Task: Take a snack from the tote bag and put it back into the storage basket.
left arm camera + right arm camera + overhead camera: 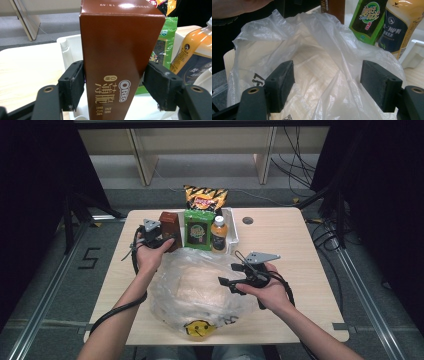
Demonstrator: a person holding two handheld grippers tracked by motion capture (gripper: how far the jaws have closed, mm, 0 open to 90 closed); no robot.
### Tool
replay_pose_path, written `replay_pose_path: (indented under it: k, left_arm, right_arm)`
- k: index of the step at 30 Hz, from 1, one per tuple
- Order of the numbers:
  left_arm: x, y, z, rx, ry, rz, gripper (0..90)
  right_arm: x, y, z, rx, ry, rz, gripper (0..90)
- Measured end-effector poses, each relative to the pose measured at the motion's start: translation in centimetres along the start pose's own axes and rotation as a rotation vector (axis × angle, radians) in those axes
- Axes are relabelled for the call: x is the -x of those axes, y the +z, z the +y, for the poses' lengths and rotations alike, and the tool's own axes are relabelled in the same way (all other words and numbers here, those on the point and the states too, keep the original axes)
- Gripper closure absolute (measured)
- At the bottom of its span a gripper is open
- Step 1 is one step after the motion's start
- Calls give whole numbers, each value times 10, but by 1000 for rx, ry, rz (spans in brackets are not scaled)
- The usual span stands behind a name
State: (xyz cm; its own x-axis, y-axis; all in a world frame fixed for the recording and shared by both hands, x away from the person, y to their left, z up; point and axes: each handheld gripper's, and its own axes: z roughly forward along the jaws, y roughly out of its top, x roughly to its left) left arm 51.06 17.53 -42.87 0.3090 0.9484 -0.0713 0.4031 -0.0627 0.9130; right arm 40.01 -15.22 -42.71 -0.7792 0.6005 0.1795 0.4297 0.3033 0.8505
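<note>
A tall brown Oreo box (117, 50) stands upright at the left end of the white tray (233, 227). My left gripper (113, 85) is shut on it, one pad pressing each narrow side low down. In the high view that gripper (161, 239) sits at the box (169, 224) from the left. A crumpled clear plastic bag (200, 292) with a yellow smiley print lies on the table in front of the tray. My right gripper (226, 285) hovers at the bag's right side. Its jaws stand open over the loose plastic (317, 62), the pads (280, 85) apart from it.
In the tray beside the box stand a green snack packet (196, 230) and an orange-capped tea bottle (218, 234). A yellow chips bag (205, 197) leans behind them. A round grommet (247, 220) is set in the wooden tabletop (295, 250). Cables trail on the floor beyond.
</note>
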Motion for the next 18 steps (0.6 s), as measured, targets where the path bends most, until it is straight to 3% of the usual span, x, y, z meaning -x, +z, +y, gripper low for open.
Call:
replay_pose_path:
  k: [2, 11, 18]
  left_arm:
    - [1, 0, -1, 5, -1, 8, 348]
    - [6, 1, 0, 8, -4, 49, 361]
    - [10, 2, 0, 16, -9, 74, 363]
  right_arm:
    - [1, 0, 0, 3, -17, -11, 279]
    - [-1, 0, 0, 4, 7, -8, 279]
    - [0, 0, 0, -1, -10, -7, 279]
